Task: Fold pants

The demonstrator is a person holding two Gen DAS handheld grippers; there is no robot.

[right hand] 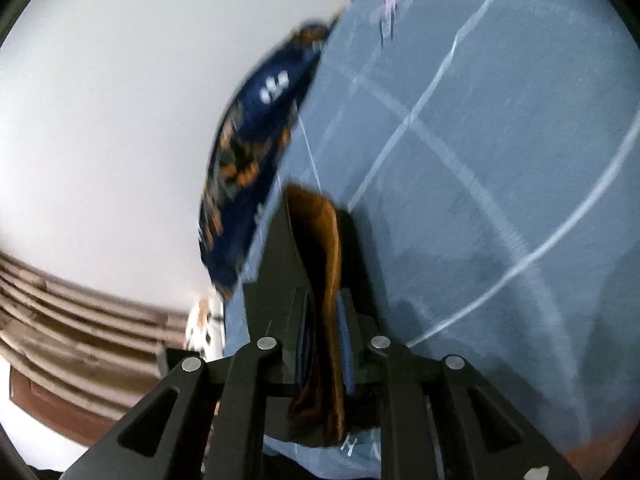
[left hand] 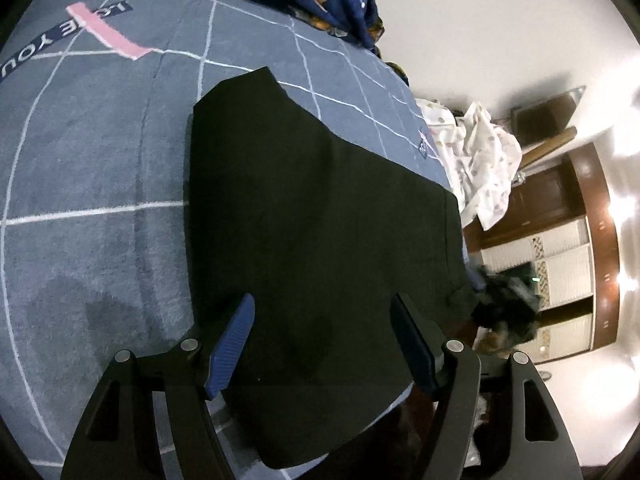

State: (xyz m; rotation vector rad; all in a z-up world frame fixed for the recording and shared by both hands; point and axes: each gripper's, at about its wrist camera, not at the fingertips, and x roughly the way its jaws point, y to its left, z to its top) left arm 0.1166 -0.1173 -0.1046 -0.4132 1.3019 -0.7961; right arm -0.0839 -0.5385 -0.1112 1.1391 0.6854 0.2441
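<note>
Over pants, spread flat on bed for folding: left gripper hovers, jaws wide, empty. Right gripper clamps brown-lined pants fabric, probably to carry fold.

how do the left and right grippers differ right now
The left gripper is open, its blue pads spread wide, while the right gripper is shut on the pants. The left gripper holds nothing and hangs above the flat part of the pants; the right gripper pinches a fold showing brown, satiny cloth. Both have black frames and blue pads, and both are over the blue-grey bedspread.
</note>
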